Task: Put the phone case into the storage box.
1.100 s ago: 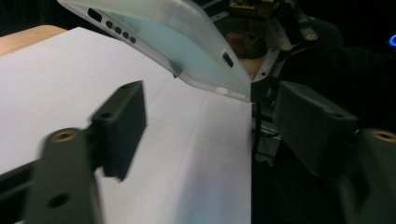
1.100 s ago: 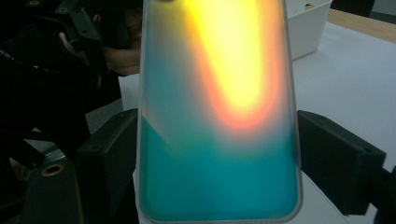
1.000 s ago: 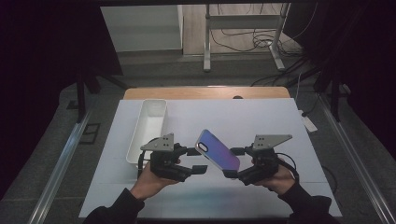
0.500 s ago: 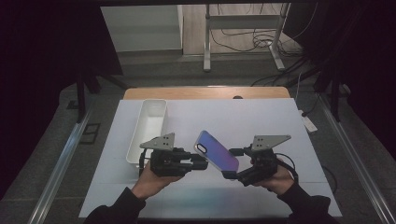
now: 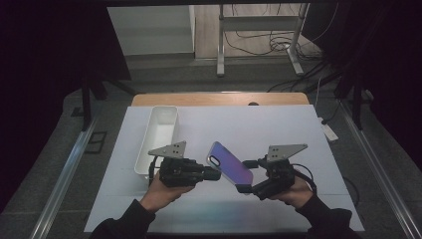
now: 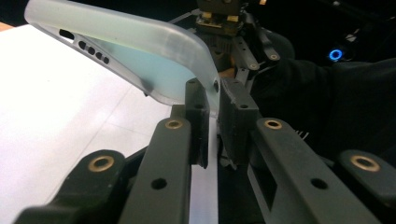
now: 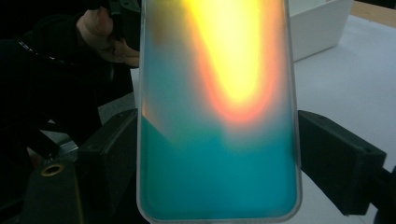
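Holding the phone case (image 5: 230, 169) up off the white table (image 5: 259, 124) between both claws, I have it tilted, its camera cut-out toward the far left in the high view. My right gripper (image 5: 249, 188) spans the case across its width: in the right gripper view its two pads (image 7: 334, 158) press on the long edges near the bottom end, so those jaws stand wide but clamped. My left gripper (image 5: 215, 174) has just been closing, and in the left gripper view its narrow jaws pinch the case's frosted rim (image 6: 205, 79) near a corner; the pads look to be touching it, though the angle is tight. A white bin (image 5: 159, 134) sits on the table just beyond my left hand (image 5: 161, 191), apart from the case.
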`<state>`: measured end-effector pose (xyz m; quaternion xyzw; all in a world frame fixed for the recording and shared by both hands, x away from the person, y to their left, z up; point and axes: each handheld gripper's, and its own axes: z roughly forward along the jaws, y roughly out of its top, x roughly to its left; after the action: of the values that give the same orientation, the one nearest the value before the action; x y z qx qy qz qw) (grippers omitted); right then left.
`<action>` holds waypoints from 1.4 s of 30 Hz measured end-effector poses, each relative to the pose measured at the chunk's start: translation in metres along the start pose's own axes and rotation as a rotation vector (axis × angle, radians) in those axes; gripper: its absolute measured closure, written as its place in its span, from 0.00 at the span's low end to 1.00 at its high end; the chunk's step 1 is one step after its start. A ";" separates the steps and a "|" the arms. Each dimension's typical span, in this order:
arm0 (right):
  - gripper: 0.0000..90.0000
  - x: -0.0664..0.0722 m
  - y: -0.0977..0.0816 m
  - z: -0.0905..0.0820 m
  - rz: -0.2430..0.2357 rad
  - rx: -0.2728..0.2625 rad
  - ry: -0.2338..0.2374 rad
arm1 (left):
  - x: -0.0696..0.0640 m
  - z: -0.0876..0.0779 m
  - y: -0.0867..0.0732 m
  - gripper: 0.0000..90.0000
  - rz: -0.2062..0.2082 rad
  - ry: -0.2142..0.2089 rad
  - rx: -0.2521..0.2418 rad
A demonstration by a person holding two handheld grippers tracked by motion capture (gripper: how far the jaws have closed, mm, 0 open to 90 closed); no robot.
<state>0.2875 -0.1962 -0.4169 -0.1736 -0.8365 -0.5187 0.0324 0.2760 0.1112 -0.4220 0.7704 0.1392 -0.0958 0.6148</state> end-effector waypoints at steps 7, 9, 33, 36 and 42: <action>0.18 -0.003 -0.002 0.003 0.019 0.020 0.073 | 0.000 0.001 -0.001 0.97 0.029 -0.070 0.003; 0.18 -0.004 -0.003 0.004 0.026 0.018 0.093 | -0.001 0.002 0.000 0.98 0.035 -0.074 0.004; 0.05 -0.009 -0.009 0.011 -0.016 0.135 -0.035 | -0.005 0.003 0.000 0.99 0.045 0.099 0.103; 0.04 -0.009 -0.010 0.010 -0.011 0.135 -0.050 | -0.005 0.002 0.000 0.99 0.045 0.116 0.108; 0.04 -0.009 -0.011 0.007 -0.007 0.140 -0.086 | -0.005 0.001 0.000 0.99 0.039 0.154 0.114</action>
<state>0.2930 -0.1969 -0.4314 -0.1901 -0.8719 -0.4511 0.0065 0.2717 0.1101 -0.4202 0.8118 0.1652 -0.0323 0.5592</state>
